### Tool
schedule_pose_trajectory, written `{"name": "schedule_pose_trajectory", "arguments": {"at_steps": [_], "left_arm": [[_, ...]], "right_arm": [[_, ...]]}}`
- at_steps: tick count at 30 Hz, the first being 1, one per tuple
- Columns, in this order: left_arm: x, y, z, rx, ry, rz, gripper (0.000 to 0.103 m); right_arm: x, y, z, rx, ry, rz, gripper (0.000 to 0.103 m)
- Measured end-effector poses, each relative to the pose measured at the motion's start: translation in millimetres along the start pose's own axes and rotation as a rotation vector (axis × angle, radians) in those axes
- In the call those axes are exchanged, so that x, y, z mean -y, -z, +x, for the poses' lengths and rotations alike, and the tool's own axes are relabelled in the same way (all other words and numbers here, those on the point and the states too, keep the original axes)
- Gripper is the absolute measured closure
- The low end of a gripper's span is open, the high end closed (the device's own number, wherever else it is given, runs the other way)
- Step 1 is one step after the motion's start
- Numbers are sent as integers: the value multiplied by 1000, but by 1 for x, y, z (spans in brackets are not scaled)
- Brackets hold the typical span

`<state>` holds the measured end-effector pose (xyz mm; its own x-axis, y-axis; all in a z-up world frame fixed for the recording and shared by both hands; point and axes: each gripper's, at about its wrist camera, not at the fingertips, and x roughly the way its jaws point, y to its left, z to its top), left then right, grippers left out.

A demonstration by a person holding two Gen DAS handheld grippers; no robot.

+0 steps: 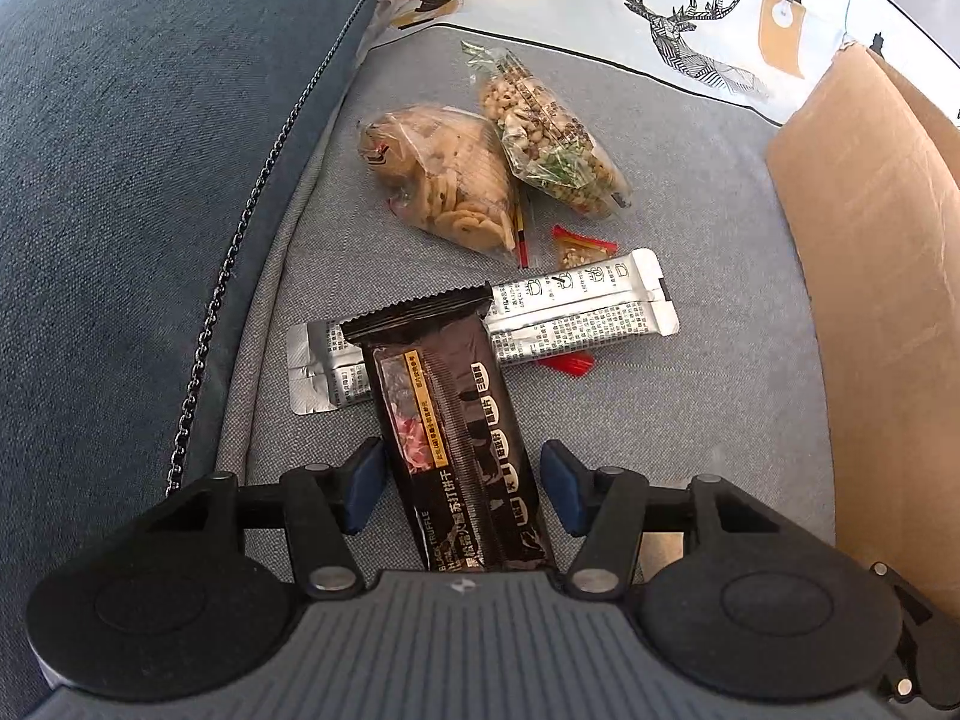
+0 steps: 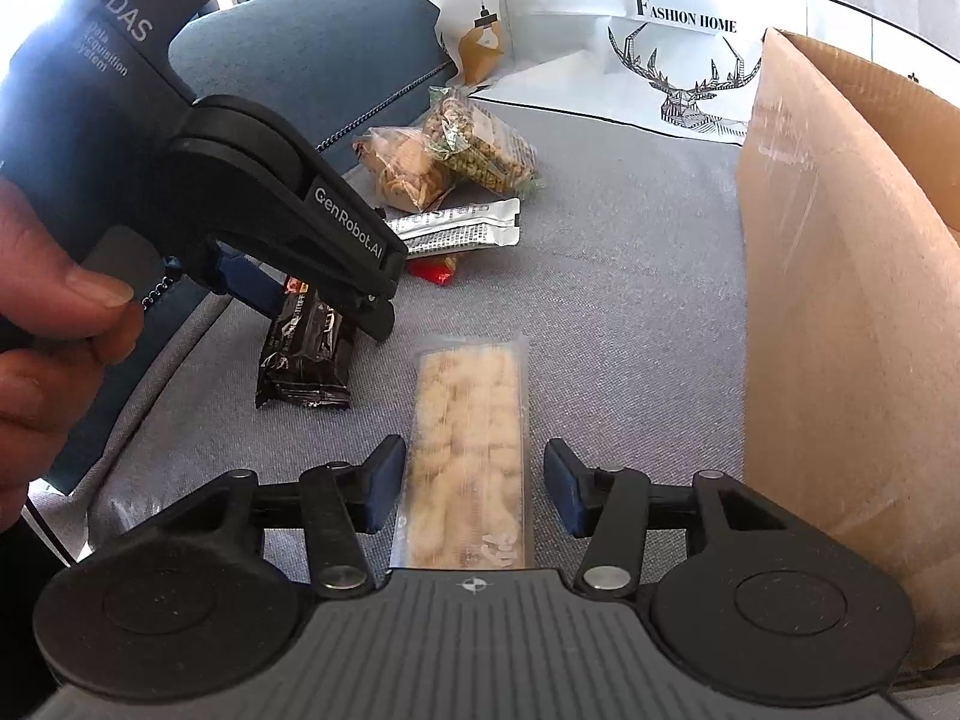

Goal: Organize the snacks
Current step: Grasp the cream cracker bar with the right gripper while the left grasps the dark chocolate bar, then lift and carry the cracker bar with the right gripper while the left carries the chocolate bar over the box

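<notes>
My left gripper (image 1: 462, 489) is open, its blue pads either side of a black cracker pack (image 1: 456, 438) lying on the grey sofa seat; it also shows in the right wrist view (image 2: 306, 348). My right gripper (image 2: 474, 492) is open around a clear pack of pale biscuits (image 2: 468, 450), pads not touching it. Beyond lie a silver sachet (image 1: 576, 312), a bag of round crackers (image 1: 444, 180), a bag of nuts (image 1: 552, 138) and small red-wrapped candies (image 1: 579, 246). The cardboard box (image 2: 840, 312) stands to the right.
A blue sofa arm (image 1: 132, 180) with a chain trim (image 1: 240, 240) runs along the left. A white deer-print pillow (image 2: 678, 60) lies at the back. The box wall (image 1: 870, 300) stands close on the right of the seat.
</notes>
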<state>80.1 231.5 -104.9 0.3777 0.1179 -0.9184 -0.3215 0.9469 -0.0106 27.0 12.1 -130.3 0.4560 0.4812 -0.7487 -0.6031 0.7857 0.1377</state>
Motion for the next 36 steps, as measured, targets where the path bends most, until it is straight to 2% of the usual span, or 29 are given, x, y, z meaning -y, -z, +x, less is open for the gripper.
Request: {"name": "schedule_pose_trajectory", "arguments": {"at_steps": [4,6,8,9,13,18,27,36], "left_arm": [[0,0,1,1,-3,9,41],[0,0,1,2,-7,14,42],[1,0,0,9,-17,22,53],[2,0,0,14,-21,27,54],[4,-1,-1,27,-28,42,60],[6,-3,-7,65,-36,57,60],[-8,0,-34,158,16,5,60],[-18,7,-57,238,52,1,60]], "right_arm": [[0,0,0,1,2,-4,50],[0,0,0,3,5,-9,54],[0,0,-1,7,1,-10,63],[0,0,-1,11,-2,-9,64],[0,-2,-7,44,3,-4,65],[0,-6,-18,103,-1,-4,65],[-6,-8,-45,216,39,-14,65],[-9,-17,-73,303,79,-3,65]]}}
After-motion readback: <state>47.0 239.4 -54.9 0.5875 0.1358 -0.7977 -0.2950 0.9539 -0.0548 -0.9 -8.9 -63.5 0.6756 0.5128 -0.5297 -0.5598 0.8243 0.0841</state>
